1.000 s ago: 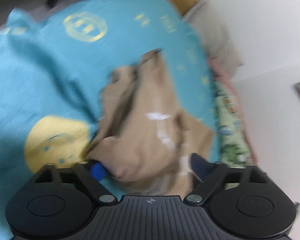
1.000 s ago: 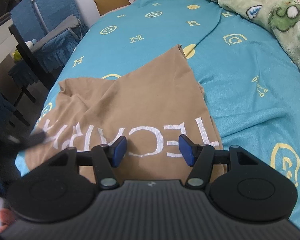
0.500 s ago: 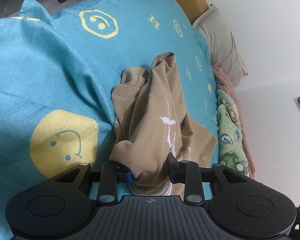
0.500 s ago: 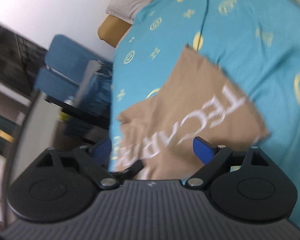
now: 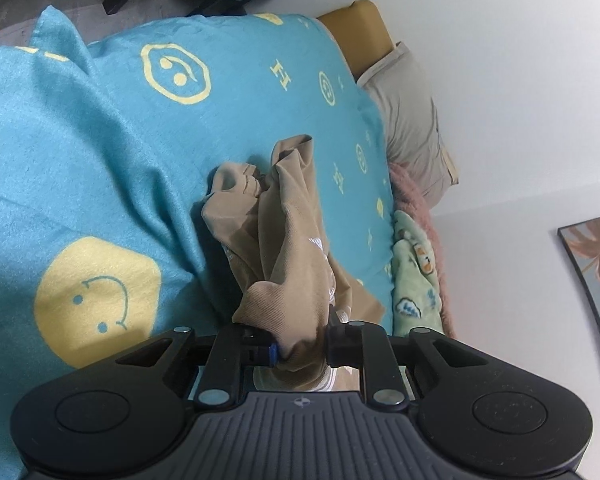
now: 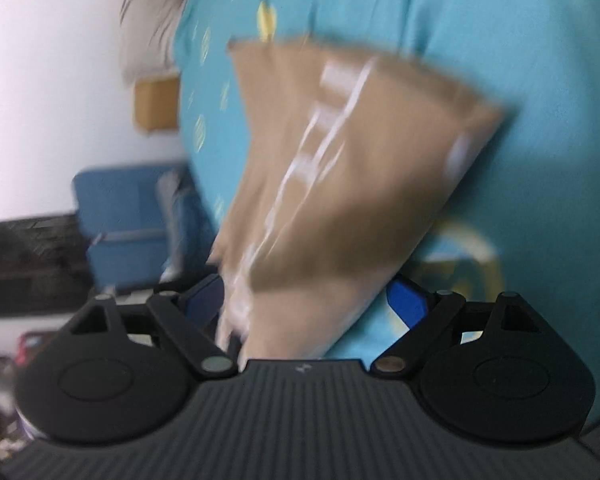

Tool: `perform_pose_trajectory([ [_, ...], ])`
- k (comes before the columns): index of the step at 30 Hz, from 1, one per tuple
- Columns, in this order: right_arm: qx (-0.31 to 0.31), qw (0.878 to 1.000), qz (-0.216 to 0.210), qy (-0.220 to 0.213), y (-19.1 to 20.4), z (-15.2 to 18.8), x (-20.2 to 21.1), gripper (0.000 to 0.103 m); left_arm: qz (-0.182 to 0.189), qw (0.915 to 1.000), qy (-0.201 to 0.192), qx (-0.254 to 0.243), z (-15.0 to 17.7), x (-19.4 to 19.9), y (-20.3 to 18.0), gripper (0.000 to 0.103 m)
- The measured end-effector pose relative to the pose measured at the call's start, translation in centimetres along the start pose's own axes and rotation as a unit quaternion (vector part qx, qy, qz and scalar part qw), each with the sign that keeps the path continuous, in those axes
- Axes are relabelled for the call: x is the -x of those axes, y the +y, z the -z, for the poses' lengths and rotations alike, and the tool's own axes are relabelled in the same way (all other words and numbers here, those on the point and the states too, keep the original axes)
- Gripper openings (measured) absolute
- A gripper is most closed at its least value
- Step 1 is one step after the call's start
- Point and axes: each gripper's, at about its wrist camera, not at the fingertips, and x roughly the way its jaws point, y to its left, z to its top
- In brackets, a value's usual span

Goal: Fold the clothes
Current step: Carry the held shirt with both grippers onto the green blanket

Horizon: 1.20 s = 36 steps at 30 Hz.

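Teal bedspread [image 5: 100, 152] filled the frame; left gripper [image 5: 300, 346] fingers were closing, pinching the tan shirt [image 5: 284, 240], while right gripper [image 6: 306, 304] fingers gaped wide around it

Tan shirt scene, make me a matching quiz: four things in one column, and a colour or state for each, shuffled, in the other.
Things:
1. tan shirt
2. bedspread
3. left gripper
4. right gripper

States:
A. teal with yellow smiley faces
B. jaws wide apart, pads off the cloth
C. bunched up, white lettering
D. jaws closing, pinching fabric

Pairs: 1-C, 2-A, 3-D, 4-B
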Motion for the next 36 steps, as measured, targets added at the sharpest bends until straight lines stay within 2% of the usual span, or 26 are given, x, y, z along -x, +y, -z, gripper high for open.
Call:
perform_pose_trajectory([
  [1,-0.002,1.0,0.006,-0.014,-0.1,-0.2,0.4,0.078,-0.002,1.0,0.0,0.007,-0.1,0.2,0.3,0.021],
  [3,-0.007,0.999,0.016,-0.033,-0.4,-0.6,0.9,0.075,-0.005,0.9997,0.002,0.023,-0.3,0.0,0.8,0.021],
  [7,0.002,0.999,0.029,-0.045,-0.6,-0.6,1.0,0.066,-0.011,0.9991,0.007,0.04,-0.6,0.1,1.7,0.021],
  [16,0.036,0.997,0.047,-0.058,-0.6,-0.8,1.3,0.04,-0.021,0.9978,0.018,0.06,-1.0,-0.4,2.8,0.023],
  [22,0.064,0.994,0.05,-0.068,0.2,-0.6,1.6,0.034,-0.02,0.9983,0.014,0.054,-1.0,-0.3,2.6,0.023],
  [28,0.088,0.992,0.041,-0.082,1.3,-0.3,2.3,0.028,-0.005,0.9998,0.0,0.021,-0.6,0.9,1.3,0.021],
  [32,0.093,0.991,0.017,-0.096,2.1,0.2,4.3,0.026,0.015,0.9999,-0.002,0.003,0.1,2.8,-0.4,0.02],
  [36,0.067,0.991,-0.016,-0.112,2.5,0.4,7.7,0.025,0.046,0.9984,0.022,0.023,0.9,4.6,-2.7,0.02],
])
